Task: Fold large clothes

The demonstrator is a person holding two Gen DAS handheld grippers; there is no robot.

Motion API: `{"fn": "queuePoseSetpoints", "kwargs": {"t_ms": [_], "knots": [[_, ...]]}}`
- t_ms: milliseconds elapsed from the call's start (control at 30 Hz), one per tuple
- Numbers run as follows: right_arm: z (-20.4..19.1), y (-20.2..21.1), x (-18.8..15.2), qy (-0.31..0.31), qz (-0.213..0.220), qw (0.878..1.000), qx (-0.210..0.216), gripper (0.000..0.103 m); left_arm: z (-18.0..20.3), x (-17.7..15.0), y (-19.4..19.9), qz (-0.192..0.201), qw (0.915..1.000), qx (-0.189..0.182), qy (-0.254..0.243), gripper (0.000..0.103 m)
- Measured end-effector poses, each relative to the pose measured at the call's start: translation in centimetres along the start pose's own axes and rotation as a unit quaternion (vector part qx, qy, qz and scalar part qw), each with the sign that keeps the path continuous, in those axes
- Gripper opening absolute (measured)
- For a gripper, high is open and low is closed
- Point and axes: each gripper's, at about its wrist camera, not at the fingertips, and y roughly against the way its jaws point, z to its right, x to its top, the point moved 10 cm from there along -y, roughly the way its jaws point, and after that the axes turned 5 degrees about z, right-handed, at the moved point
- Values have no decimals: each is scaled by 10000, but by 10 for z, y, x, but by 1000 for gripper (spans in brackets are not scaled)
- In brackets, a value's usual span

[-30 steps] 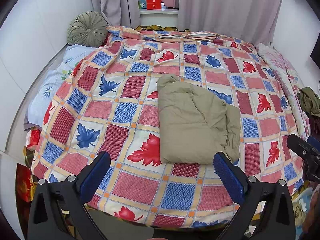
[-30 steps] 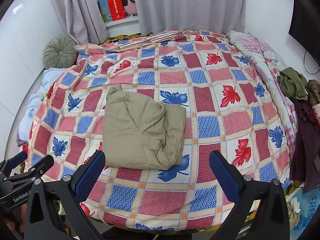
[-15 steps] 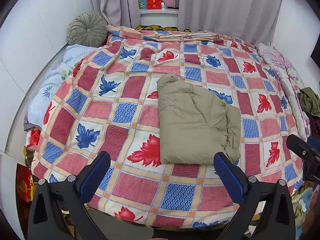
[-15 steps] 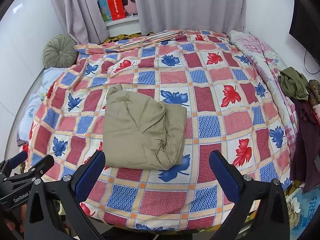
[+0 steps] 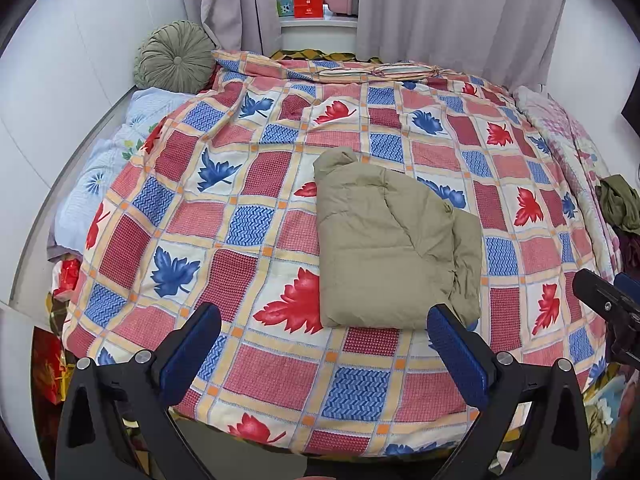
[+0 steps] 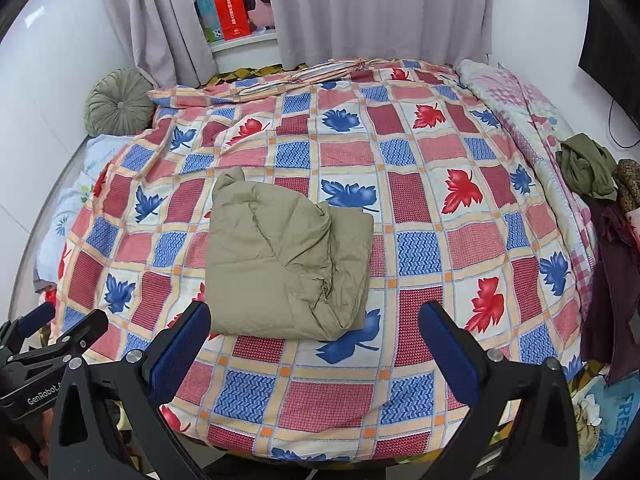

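A khaki padded jacket (image 5: 384,248) lies folded into a compact bundle on the leaf-patterned quilt (image 5: 248,216) of the bed; it also shows in the right wrist view (image 6: 288,264). My left gripper (image 5: 324,344) is open and empty, held back above the bed's near edge, apart from the jacket. My right gripper (image 6: 314,340) is open and empty, also near the front edge, just short of the jacket. The right gripper's tip shows at the right of the left view (image 5: 608,308); the left gripper shows at the lower left of the right view (image 6: 48,344).
A round green cushion (image 5: 174,56) sits at the bed's far left corner. Loose olive and dark clothes (image 6: 588,168) lie at the right edge of the bed. Grey curtains (image 6: 380,8) and a windowsill with a red box (image 6: 232,10) are behind. A white wall runs along the left.
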Motion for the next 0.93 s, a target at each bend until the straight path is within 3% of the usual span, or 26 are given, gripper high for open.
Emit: {"fn": "queuePoseSetpoints", "kwargs": {"t_ms": [933], "knots": [[1, -1, 1, -1, -34, 10000, 11, 103, -4, -5, -5, 32, 9999, -23, 107, 103]]}}
